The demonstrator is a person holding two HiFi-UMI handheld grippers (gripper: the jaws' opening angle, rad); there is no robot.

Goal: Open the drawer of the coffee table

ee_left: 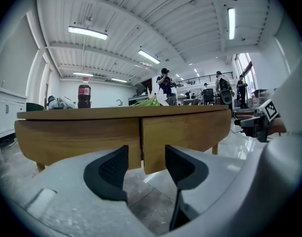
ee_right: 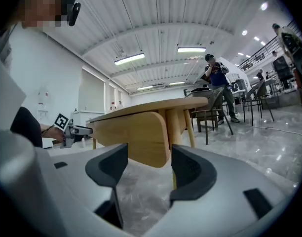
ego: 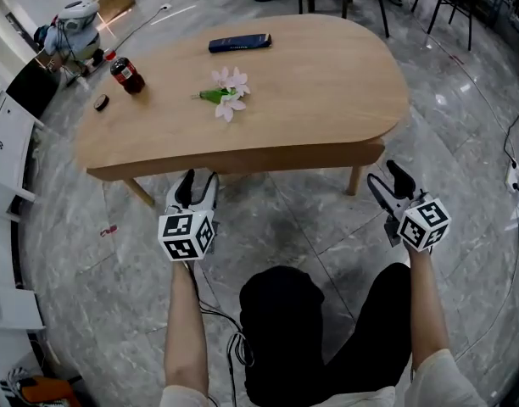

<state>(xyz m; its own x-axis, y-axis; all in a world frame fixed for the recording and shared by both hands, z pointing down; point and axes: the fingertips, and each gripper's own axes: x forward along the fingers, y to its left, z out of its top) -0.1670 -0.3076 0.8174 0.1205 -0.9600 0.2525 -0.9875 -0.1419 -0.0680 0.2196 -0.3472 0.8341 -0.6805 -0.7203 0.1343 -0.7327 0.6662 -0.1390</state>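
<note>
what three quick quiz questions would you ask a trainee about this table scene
1. True or false: the left gripper and the right gripper are both open and empty.
2. Which thing lies nearest the middle of the table? A bottle, B flowers, C dark case.
3. Short answer: in the left gripper view, what shows between the jaws?
Key: 1 true. 2 B. 3 the seam between two drawer fronts.
</note>
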